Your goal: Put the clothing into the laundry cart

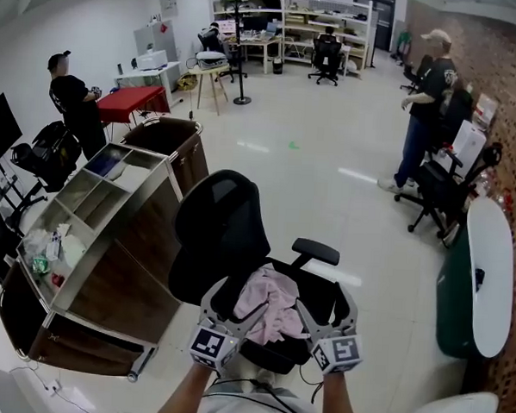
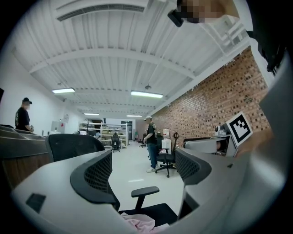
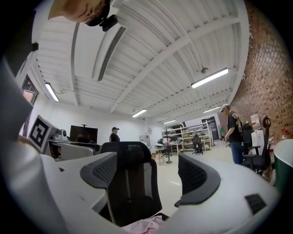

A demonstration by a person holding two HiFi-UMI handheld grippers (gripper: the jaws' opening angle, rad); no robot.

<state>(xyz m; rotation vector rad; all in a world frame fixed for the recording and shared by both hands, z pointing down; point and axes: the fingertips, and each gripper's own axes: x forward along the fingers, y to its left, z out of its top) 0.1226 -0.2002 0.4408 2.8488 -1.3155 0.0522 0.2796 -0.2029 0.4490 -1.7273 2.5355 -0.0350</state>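
Observation:
A pink garment (image 1: 268,302) lies crumpled on the seat of a black office chair (image 1: 222,234) in front of me. My left gripper (image 1: 226,316) is at the garment's left edge and my right gripper (image 1: 325,321) at its right edge, both low over the seat. The left gripper (image 2: 144,171) stands open with nothing between its jaws, and the pink garment (image 2: 139,223) shows just below them. The right gripper (image 3: 149,173) is also open and empty, above the garment (image 3: 144,226). The brown laundry cart (image 1: 116,272) stands to the left of the chair, its open bag (image 1: 165,138) at the far end.
The cart's top tray (image 1: 94,206) holds small supplies. One person (image 1: 74,101) stands at the far left by a red table (image 1: 130,102), another person (image 1: 427,102) at the right near a second office chair (image 1: 440,189). A white table (image 1: 487,274) lines the brick wall.

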